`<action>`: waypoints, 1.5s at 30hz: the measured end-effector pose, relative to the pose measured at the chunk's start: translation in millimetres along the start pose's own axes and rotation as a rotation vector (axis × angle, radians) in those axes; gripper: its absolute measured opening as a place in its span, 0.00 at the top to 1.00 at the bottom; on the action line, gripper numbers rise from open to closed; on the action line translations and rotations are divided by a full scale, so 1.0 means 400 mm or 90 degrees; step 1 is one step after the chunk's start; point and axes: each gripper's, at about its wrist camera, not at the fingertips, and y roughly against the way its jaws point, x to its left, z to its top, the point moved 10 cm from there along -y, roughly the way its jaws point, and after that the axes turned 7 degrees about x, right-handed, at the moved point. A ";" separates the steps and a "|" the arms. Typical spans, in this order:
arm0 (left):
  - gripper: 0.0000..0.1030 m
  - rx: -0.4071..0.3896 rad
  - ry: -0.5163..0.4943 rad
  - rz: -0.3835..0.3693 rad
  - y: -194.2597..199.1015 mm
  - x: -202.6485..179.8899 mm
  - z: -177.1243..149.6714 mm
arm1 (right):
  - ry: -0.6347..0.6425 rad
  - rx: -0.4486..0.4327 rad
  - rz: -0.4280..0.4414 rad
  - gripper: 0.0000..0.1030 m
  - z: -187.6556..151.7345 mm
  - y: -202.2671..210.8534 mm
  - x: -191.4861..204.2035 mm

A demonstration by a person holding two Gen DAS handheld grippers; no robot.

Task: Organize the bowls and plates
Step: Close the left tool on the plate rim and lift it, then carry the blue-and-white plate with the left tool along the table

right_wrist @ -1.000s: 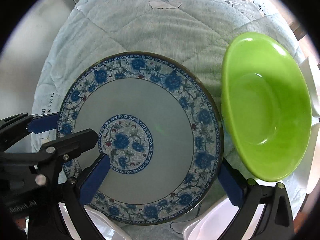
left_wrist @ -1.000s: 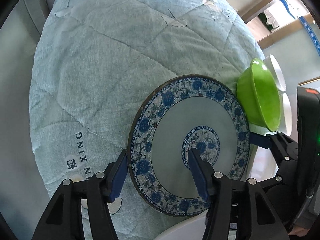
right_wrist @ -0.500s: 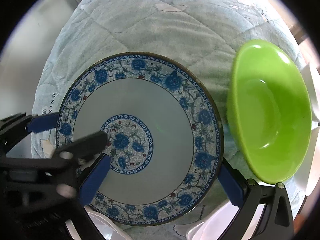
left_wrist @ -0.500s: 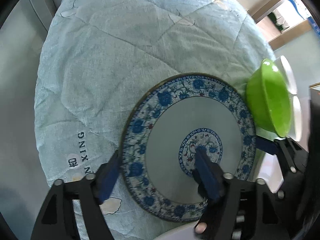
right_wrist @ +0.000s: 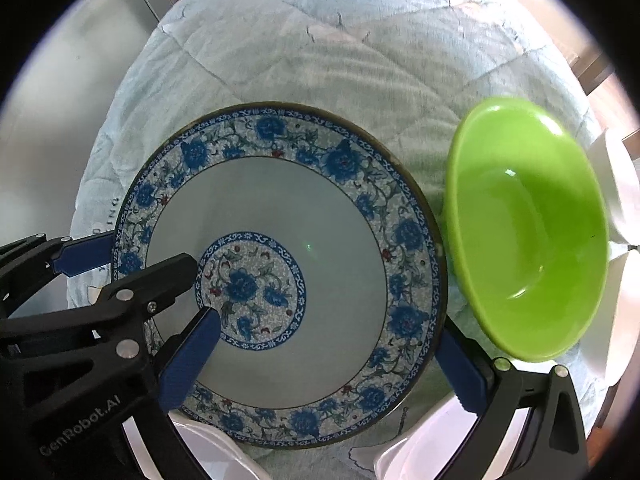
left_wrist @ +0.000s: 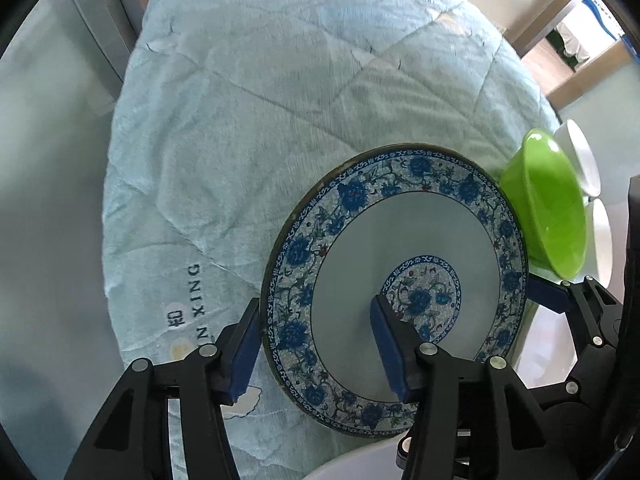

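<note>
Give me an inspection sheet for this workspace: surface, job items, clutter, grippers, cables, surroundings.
Surface: quilt, pale blue, wrinkled.
Job's things: plate flat on the quilt; green bowl beside it; white dishes at the edges.
Clutter: nothing seen.
Grippers: left hand-held gripper straddles the plate's left rim, jaws just closing, grip unclear; right hand-held gripper open, fingers astride the plate's right half.
Cables: nothing seen.
Surroundings: grey floor, wooden frame.
</note>
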 end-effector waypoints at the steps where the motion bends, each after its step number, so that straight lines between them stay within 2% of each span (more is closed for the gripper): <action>1: 0.53 -0.006 0.004 -0.002 0.012 0.001 0.000 | 0.000 -0.004 0.000 0.01 -0.003 0.012 0.006; 9: 0.53 -0.046 0.012 0.017 0.151 0.009 -0.027 | 0.003 -0.038 -0.001 0.01 -0.035 0.109 0.019; 17: 0.53 -0.098 0.027 0.018 0.328 -0.014 -0.082 | 0.005 -0.090 0.006 0.01 -0.092 0.262 0.022; 23: 0.53 -0.126 0.032 0.033 0.464 -0.058 -0.173 | 0.010 -0.127 0.017 0.01 -0.192 0.381 0.033; 30: 0.52 -0.133 0.057 0.029 0.566 -0.100 -0.346 | 0.021 -0.144 0.028 0.01 -0.338 0.479 0.033; 39: 0.51 -0.117 0.073 0.028 0.576 -0.174 -0.585 | 0.025 -0.129 0.036 0.01 -0.531 0.514 0.013; 45: 0.51 -0.066 0.085 0.013 0.485 -0.211 -0.737 | 0.020 -0.073 0.037 0.00 -0.667 0.428 -0.008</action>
